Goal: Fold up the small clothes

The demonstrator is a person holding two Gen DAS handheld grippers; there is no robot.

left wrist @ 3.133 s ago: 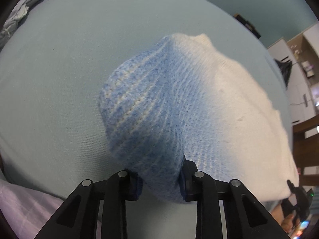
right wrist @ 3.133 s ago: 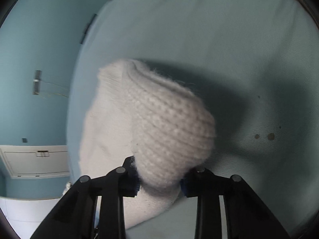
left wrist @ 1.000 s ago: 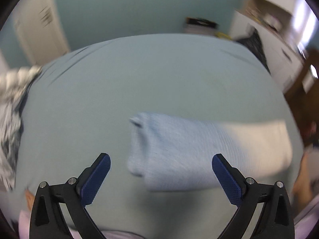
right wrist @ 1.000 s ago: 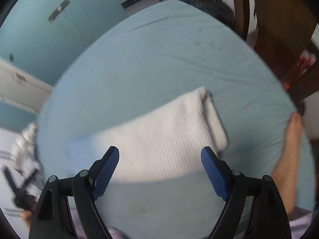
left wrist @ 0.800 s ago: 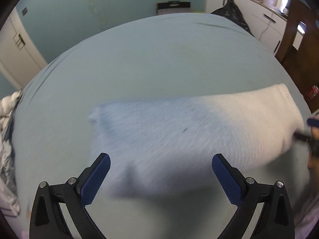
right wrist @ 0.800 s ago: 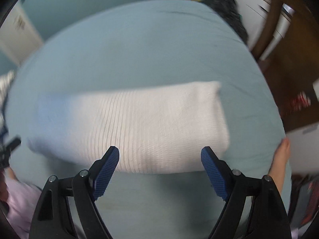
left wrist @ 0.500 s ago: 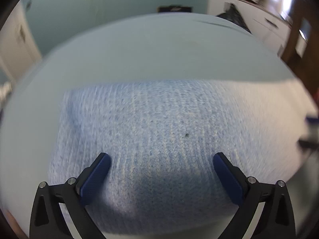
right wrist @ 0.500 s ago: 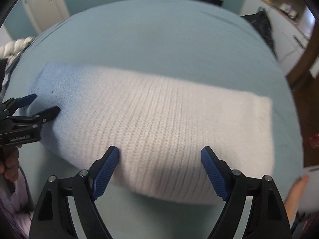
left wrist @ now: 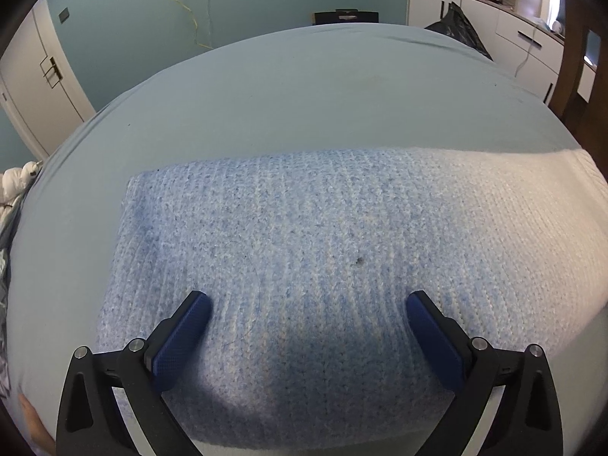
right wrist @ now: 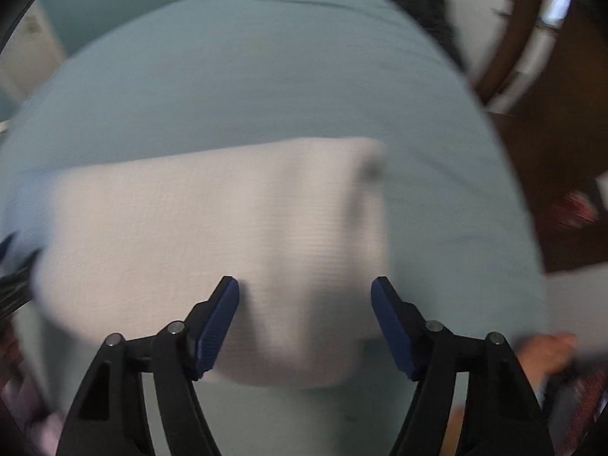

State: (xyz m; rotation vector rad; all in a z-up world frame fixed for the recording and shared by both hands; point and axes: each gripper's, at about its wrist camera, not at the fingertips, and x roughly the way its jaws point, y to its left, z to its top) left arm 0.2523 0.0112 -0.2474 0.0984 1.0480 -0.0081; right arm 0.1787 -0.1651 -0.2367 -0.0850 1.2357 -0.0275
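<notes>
A folded knit garment, blue at its left end fading to white at the right, lies flat on the light blue bed sheet (left wrist: 304, 87). In the left wrist view its blue end (left wrist: 288, 235) fills the middle. My left gripper (left wrist: 307, 304) is open, its blue pads over the garment's near edge. In the blurred right wrist view the white end (right wrist: 212, 228) lies across the middle. My right gripper (right wrist: 304, 288) is open over its near edge. The left gripper's tips show at that view's left edge (right wrist: 15, 266).
A crumpled patterned cloth (left wrist: 7, 205) lies at the bed's left edge. White cabinets (left wrist: 524, 41), a black bag (left wrist: 456, 30) and a wooden post (left wrist: 573, 57) stand to the right. A teal wall and a white door (left wrist: 34, 91) are behind.
Both grippers let go of the garment, opened wide and pulled back. They have since come down close over its near edge, the right one still moving.
</notes>
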